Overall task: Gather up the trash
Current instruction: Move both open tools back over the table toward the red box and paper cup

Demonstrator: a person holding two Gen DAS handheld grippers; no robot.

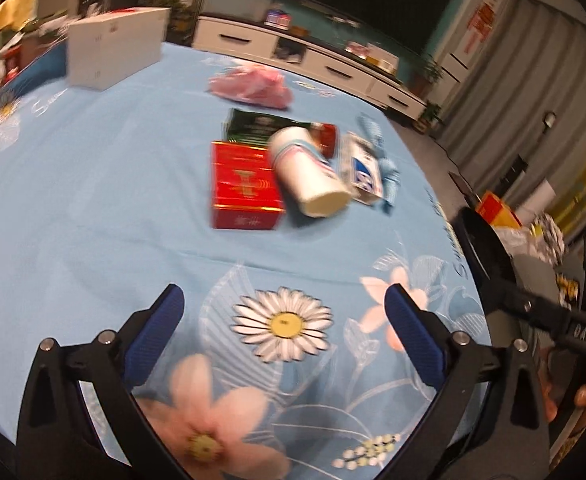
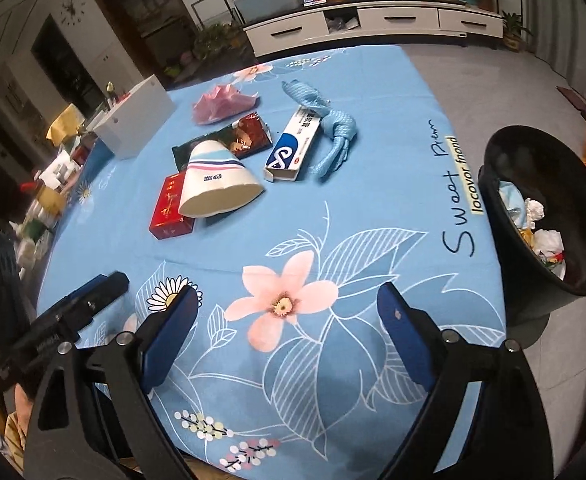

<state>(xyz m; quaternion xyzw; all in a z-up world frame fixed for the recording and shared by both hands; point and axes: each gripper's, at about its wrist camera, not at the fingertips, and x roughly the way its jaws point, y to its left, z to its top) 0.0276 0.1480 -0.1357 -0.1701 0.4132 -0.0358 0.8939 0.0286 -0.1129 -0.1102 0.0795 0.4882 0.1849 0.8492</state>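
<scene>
Right wrist view: the right gripper (image 2: 287, 312) hangs with blue pads spread wide and nothing between them, above a bench (image 2: 393, 128) draped in a light blue floral cloth. Farther out lies the trash in a loose cluster: a white paper cup (image 2: 219, 190) with pink and blue stripes tipped on its side, resting against a red box (image 2: 171, 210); a dark foil wrapper (image 2: 249, 136); a blue-and-white carton (image 2: 289, 148); a knotted blue cloth (image 2: 333, 132); crumpled pink plastic (image 2: 223, 106). A black bin (image 2: 545, 216) holding crumpled paper stands just beside the bench's right edge. The left gripper (image 1: 283, 316) is equally wide and empty.
</scene>
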